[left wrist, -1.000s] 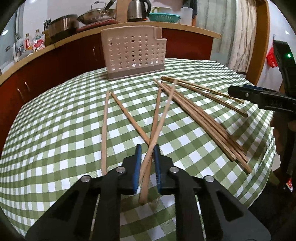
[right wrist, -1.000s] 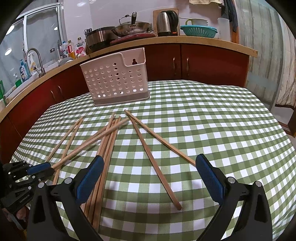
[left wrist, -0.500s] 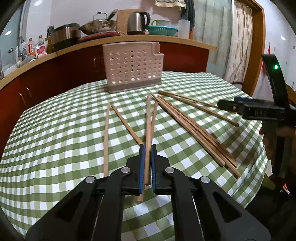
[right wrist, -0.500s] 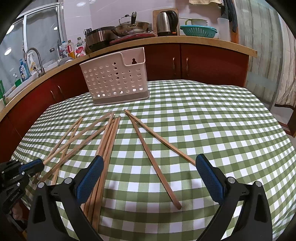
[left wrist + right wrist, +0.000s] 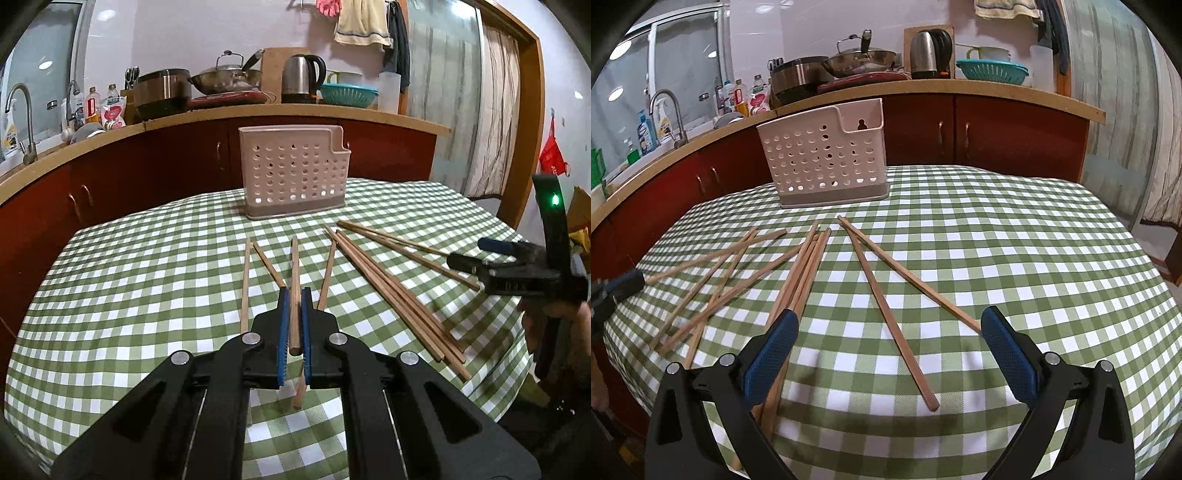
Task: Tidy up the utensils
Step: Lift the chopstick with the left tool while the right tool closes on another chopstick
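Short of the perforated caddy [image 5: 293, 173], the left gripper [image 5: 294, 325] pinched one chopstick [image 5: 294, 280] above the bench [image 5: 147, 266]; right gripper [image 5: 886, 354] gaped, empty; next, probably tilting it into the caddy.

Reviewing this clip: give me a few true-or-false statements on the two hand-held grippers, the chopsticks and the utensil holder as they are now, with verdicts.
1. The left hand-held gripper is shut on a chopstick. True.
2. The right hand-held gripper holds a chopstick. False: its jaws stand wide open with nothing gripped; chopsticks lie on the cloth below.
3. The utensil holder stands upright at the far side of the table. True.
4. The loose chopsticks are already stacked in the holder. False: they lie scattered on the checked tablecloth.
5. The utensil holder is made of solid metal. False: it is pale perforated plastic.
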Demonstrator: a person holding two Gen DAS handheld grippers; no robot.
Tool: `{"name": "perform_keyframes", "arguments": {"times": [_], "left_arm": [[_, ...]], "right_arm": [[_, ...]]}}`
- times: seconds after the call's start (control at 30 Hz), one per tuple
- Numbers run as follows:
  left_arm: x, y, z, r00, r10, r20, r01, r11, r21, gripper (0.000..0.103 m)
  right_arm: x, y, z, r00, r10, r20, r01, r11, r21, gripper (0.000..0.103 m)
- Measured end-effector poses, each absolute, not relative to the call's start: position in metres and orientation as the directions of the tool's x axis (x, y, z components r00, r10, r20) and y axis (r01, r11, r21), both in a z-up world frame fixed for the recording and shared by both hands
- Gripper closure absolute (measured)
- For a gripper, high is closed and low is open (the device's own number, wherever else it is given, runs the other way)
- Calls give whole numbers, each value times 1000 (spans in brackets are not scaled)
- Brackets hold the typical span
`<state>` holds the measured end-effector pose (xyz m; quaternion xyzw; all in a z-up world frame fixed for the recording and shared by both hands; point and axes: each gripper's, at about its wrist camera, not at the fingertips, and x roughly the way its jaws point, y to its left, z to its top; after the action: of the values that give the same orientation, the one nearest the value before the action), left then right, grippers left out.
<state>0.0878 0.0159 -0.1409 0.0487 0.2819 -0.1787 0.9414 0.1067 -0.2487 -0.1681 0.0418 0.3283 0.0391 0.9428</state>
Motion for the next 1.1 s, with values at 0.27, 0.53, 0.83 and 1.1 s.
{"name": "perform_keyframes", "arguments": {"times": [0.27,0.53,0.83,1.1], "left_arm": [[89,19,-139,785,-296,-544,341,940,-19,96],[89,21,-140,786,-292,-546,330,944,-30,96],[89,22,-144,784,-286,-550,320,947,-37,96],[87,21,-146,787,-276,-551,314,949,-26,96]], "right_arm": [[97,-254,-184,777,101,-621,-70,995,74,47],[93,-258,-197,766,103,-635,-72,995,74,53],[82,-265,-197,786,90,-611,-82,996,41,86],[78,-257,-198,791,86,-605,-115,993,-10,84]]}}
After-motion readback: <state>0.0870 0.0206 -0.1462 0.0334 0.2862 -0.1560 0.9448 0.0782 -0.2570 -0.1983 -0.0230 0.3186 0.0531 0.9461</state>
